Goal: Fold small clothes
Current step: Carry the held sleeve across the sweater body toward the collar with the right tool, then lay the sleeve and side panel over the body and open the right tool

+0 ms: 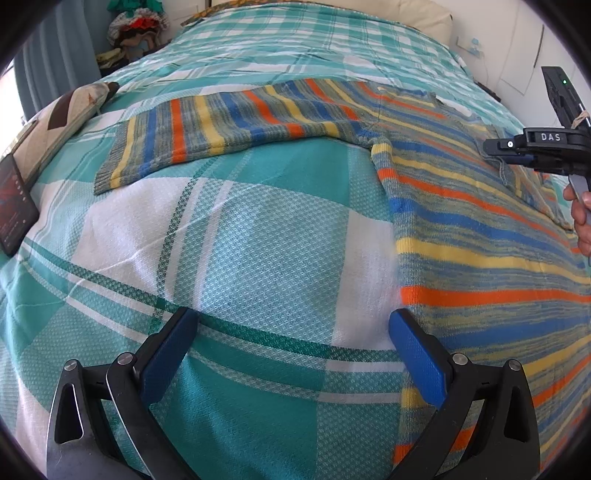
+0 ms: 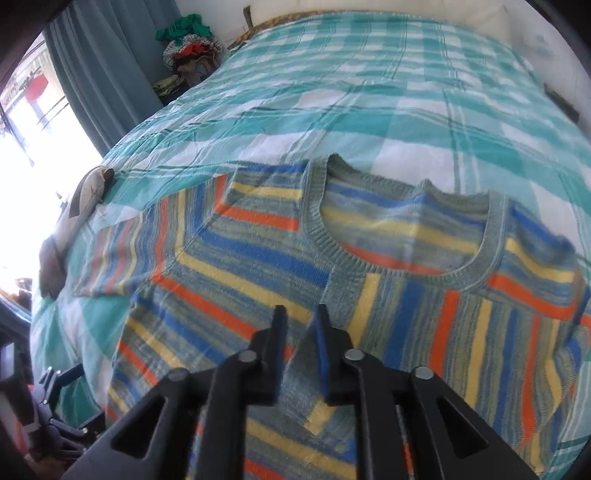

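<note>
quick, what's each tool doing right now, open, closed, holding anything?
Left tool: open, empty, above the teal plaid bedspread.
Right tool: nearly closed, over the striped knit sweater; whether it pinches fabric cannot be told.

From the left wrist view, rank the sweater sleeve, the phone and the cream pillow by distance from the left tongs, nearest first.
From the left tongs:
1. Phone, at the bed's left edge.
2. Sweater sleeve, stretched out ahead; close to the phone's range.
3. Cream pillow, at the far head end.
</note>
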### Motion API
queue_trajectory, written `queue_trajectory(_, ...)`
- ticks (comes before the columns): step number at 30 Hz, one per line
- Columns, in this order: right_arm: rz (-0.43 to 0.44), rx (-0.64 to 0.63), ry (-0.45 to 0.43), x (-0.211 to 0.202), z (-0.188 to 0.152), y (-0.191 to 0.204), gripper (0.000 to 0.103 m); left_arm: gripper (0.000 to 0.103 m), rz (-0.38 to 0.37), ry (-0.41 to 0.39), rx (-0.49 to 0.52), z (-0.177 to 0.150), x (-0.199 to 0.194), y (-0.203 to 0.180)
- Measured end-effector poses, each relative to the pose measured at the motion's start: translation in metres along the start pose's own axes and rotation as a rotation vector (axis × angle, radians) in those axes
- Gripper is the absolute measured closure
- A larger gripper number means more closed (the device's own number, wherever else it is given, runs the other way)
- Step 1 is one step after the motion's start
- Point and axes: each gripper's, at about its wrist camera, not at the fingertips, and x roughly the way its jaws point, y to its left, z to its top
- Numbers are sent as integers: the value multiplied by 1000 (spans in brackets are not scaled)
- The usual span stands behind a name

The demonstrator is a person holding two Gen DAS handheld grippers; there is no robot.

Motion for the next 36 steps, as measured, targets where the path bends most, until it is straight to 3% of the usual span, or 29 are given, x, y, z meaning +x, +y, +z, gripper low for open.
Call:
queue_trajectory(5, 178, 204, -104, -55, -29, -61, 57, 0, 1, -5, 3, -1, 0, 0)
queue_trajectory(7, 105, 301, -81, -67, -51, -101, 57, 0, 6, -6, 6, -1, 1, -1)
queue_trajectory(8, -4, 337, -31, -67, -64, -122, 57, 0, 9, -6, 8, -1, 1, -1)
queue_trajectory(9, -96, 359, 22, -67, -77, -141, 66, 0, 12, -8, 10, -1, 1, -2)
queue_trajectory(10, -109, 376, 27, -72, -87, -155, 103, 0, 15, -9, 11, -2, 1, -2)
queue_trajectory(12, -168, 395, -4, -95, -96, -164, 97, 0, 18, -17, 13, -3, 1, -2)
queue_trajectory(17, -64, 298, -79, -121, -92, -136, 87, 0, 27, -26, 17, -4, 1, -4)
queue_trajectory(18, -64, 284, -70, -117, -90, -133, 82, 0, 28, -27, 18, -4, 1, -4)
queue_trajectory(20, -151, 302, 10, -98, -96, -138, 70, 0, 25, -31, 17, -5, 1, -3)
queue_trajectory(21, -184, 321, 71, -89, -103, -148, 73, 0, 23, -32, 17, -5, 1, -3)
queue_trajectory(22, -183, 321, 69, -90, -108, -154, 80, 0, 21, -34, 17, -6, 0, -2)
queue_trajectory(23, -194, 312, 48, -96, -109, -152, 80, 0, 20, -37, 18, -6, 0, -2)
queue_trajectory(26, -248, 264, 27, -116, -112, -134, 73, 0, 21, -40, 20, -7, 0, -3)
queue_trajectory(28, -229, 219, 1, -127, -110, -120, 73, 0, 24, -38, 21, -7, 0, -3)
queue_trajectory(31, -238, 87, -23, -135, -89, -88, 73, 0, 31, -38, 23, -6, 1, -4)
queue_trajectory(36, -121, -55, -18, -102, -32, -30, 69, 0, 31, -38, 23, -6, 2, -5)
